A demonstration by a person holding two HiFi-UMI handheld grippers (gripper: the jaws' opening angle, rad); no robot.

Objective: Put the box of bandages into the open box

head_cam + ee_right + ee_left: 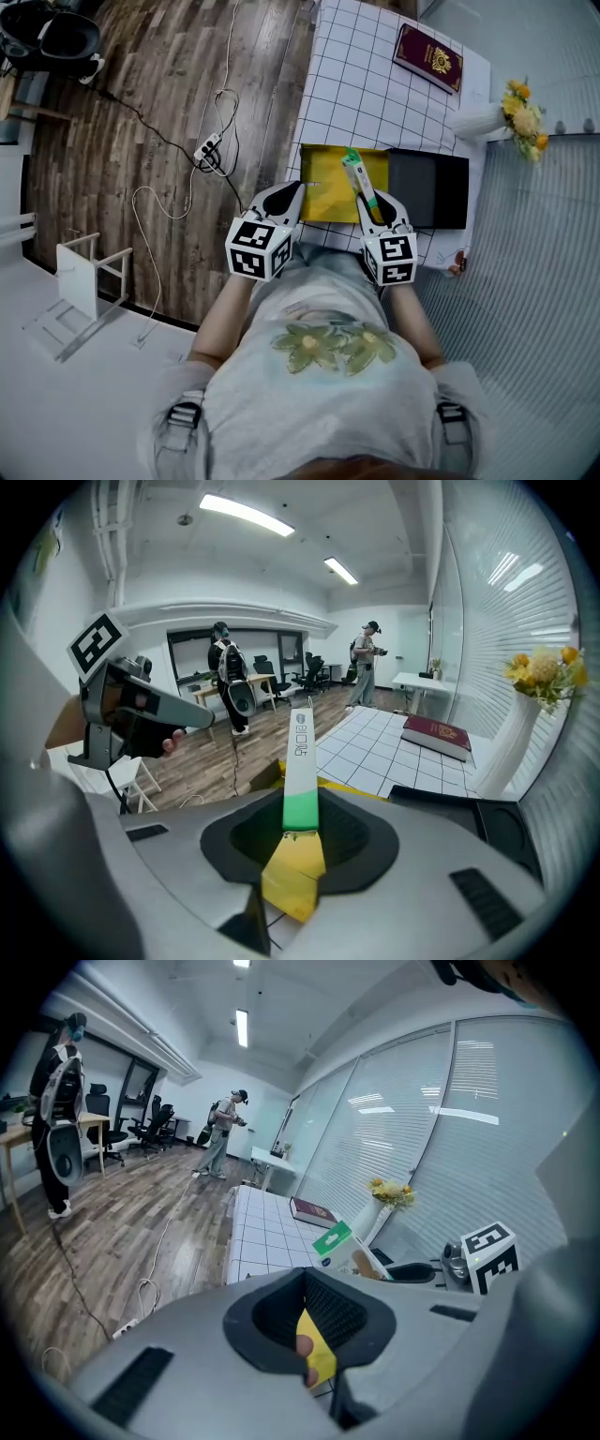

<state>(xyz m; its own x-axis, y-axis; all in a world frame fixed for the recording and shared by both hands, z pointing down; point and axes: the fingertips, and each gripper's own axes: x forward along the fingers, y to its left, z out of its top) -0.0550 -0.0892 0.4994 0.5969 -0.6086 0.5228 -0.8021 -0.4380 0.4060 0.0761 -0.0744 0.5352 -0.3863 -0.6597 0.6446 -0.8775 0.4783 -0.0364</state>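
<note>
The open yellow box (pixel 328 178) lies at the near edge of the white gridded table (pixel 366 84). The green-and-white box of bandages (pixel 357 176) stands tilted over its right part, with my right gripper (pixel 371 212) shut on its lower end. In the right gripper view the box of bandages (pixel 300 761) rises between the jaws of the right gripper (pixel 298 846), with yellow card below. My left gripper (pixel 298 192) sits at the yellow box's left edge. In the left gripper view a yellow flap (pixel 317 1349) is pinched in the left gripper (pixel 314 1354).
A black tray (pixel 428 190) lies right of the yellow box. A dark red booklet (pixel 427 56) and a white vase of flowers (pixel 487 117) are at the table's far side. Cables and a power strip (pixel 208 148) lie on the wood floor left, near a white stool (pixel 89 272).
</note>
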